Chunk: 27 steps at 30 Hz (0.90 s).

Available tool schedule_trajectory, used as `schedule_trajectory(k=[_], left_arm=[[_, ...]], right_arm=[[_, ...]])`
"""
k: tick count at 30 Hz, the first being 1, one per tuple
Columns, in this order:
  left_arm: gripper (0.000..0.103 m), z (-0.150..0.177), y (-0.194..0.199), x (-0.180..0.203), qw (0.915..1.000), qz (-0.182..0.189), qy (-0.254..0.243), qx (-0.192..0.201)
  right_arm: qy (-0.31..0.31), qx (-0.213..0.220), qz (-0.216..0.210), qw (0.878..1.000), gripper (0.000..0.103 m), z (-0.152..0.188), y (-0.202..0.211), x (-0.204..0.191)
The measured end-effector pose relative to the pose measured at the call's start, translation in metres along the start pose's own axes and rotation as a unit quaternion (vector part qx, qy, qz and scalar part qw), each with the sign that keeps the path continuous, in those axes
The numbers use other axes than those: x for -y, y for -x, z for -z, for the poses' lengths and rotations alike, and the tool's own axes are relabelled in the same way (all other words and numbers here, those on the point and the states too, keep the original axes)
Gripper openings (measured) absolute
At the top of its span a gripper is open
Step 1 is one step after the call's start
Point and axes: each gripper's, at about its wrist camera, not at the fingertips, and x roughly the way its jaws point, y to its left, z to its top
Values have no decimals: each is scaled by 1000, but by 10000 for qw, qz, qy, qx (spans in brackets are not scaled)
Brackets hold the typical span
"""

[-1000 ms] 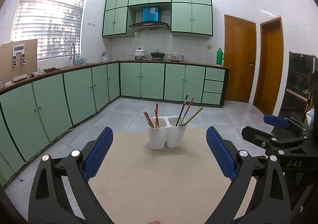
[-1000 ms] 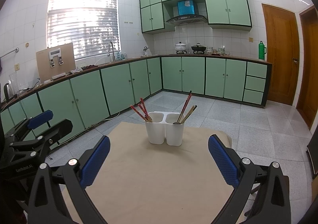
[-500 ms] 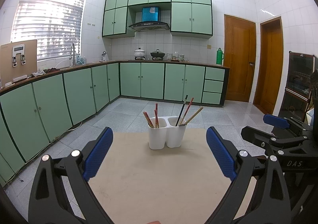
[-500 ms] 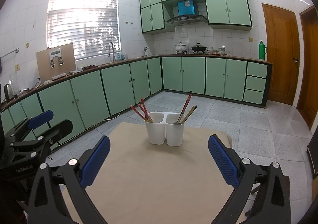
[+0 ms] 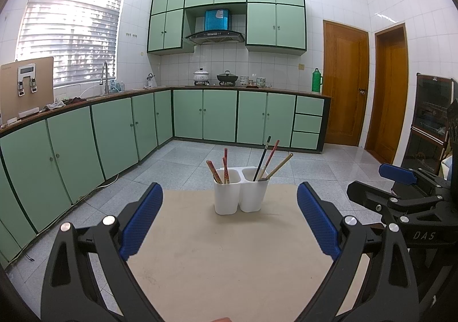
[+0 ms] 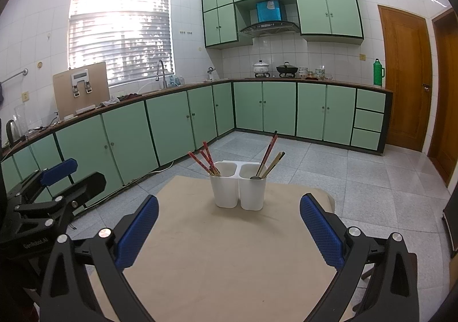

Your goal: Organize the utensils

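Note:
A white two-compartment utensil holder (image 5: pixel 241 194) (image 6: pixel 238 189) stands near the far edge of a beige table (image 5: pixel 229 259) (image 6: pixel 226 259). Red chopsticks (image 5: pixel 220 169) (image 6: pixel 204 160) lean in its left compartment. Its right compartment holds dark, red and pale wooden chopsticks (image 5: pixel 270 162) (image 6: pixel 270 159) and a metal utensil end. My left gripper (image 5: pixel 229 216) is open, well short of the holder, with nothing between its blue pads. My right gripper (image 6: pixel 229 224) is open and empty as well. Each gripper shows at the side of the other's view.
The table stands on a grey tiled floor (image 5: pixel 200 156) in a kitchen. Green cabinets (image 5: pixel 114 133) line the left and back walls, with pots on the counter. Wooden doors (image 5: pixel 343 84) are at the right, and a dark glass cabinet (image 5: pixel 429 127) stands at far right.

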Motion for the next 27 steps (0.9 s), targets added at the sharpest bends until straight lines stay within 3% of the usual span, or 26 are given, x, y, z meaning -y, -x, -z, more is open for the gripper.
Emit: schedule_trajectory(k=[27], left_arm=[[92,1,-2,-2,10000,13,5,-54]], right_arm=[[-2,-14,2,10000,97,0,-1,0]])
